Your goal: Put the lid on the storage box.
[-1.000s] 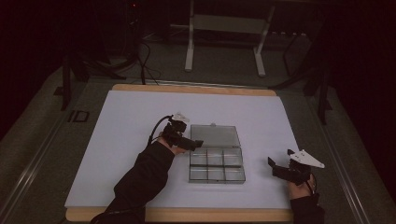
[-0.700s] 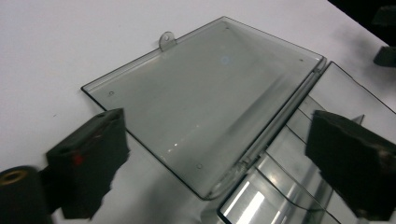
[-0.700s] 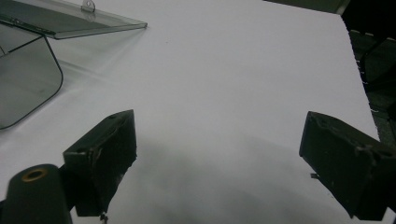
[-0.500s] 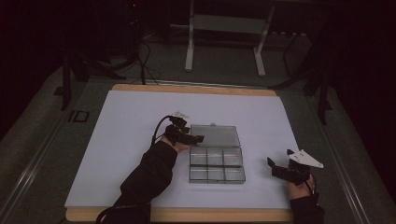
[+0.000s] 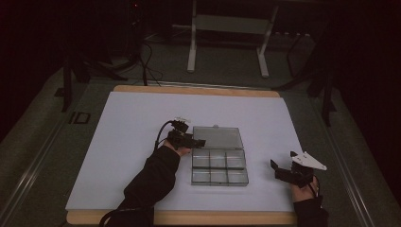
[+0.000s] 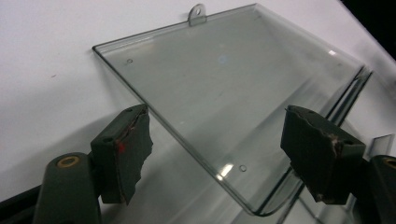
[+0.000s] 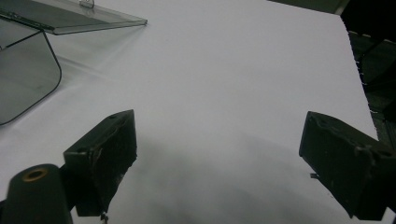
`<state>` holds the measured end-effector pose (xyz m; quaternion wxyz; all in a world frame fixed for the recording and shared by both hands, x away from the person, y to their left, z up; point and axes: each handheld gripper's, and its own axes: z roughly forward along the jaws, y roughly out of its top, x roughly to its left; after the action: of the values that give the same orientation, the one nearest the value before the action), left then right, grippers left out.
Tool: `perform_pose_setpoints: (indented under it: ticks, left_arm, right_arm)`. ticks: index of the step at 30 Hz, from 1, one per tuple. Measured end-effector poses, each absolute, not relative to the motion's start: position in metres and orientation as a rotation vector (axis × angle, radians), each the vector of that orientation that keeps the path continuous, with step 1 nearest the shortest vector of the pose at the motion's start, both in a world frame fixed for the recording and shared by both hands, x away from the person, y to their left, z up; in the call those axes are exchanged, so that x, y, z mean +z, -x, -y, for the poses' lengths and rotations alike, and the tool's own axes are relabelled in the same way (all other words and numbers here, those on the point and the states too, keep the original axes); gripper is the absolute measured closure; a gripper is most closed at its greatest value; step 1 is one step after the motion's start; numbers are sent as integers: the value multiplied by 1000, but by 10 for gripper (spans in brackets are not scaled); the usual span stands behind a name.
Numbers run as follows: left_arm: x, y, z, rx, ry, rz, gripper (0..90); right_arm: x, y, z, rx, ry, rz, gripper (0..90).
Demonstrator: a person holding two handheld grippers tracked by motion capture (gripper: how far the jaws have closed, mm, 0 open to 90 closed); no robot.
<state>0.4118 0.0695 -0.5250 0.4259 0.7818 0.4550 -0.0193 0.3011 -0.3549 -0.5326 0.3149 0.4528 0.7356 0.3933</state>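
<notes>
A clear plastic compartment box [image 5: 219,168] lies open on the white table sheet [image 5: 132,123], its lid [image 5: 217,137] folded back flat behind it. The left gripper [image 5: 197,142] sits at the lid's left corner, open. In the left gripper view the lid [image 6: 224,88] with its hanging tab [image 6: 197,11] lies between and beyond the spread jaws of the left gripper [image 6: 219,154]. The right gripper [image 5: 279,168] rests near the front right of the sheet, open, well right of the box. Its own view has the right gripper [image 7: 219,158] over bare sheet, with the box's corner [image 7: 25,74] at the far left.
The white sheet covers a wooden board [image 5: 189,217] whose edge shows at front and back. Beyond the table stand a white metal frame [image 5: 227,33] and cables [image 5: 146,61] on a dark floor. A black label [image 5: 79,117] lies left of the sheet.
The left gripper has shifted slightly toward the lid's left corner. The right gripper has stayed in place.
</notes>
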Motion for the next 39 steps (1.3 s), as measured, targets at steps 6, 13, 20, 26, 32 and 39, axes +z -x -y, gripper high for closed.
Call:
perform_pose_setpoints:
  ticks: [6, 13, 20, 26, 32, 39]
  left_arm:
    - [-530, -416, -75, -179, -1909, -1164, 287]
    - [-526, -414, -76, -183, -1902, -1104, 430]
    - [-520, -410, -77, -150, -1909, -1005, 576]
    - [-516, -407, -82, -135, -1917, -950, 666]
    - [-515, -402, -85, -87, -1901, -901, 722]
    - [-516, -399, -86, -64, -1891, -872, 743]
  right_arm:
    - [-533, -301, 354, 1032, -1197, -1941, 110]
    - [-533, -301, 354, 1028, -1199, -1940, 110]
    - [-533, -303, 350, 979, -1185, -1965, 110]
    - [-531, -306, 350, 996, -1199, -1976, 109]
    - [-519, -309, 341, 1010, -1208, -1967, 110]
    - [-503, -316, 323, 1094, -1148, -2000, 128]
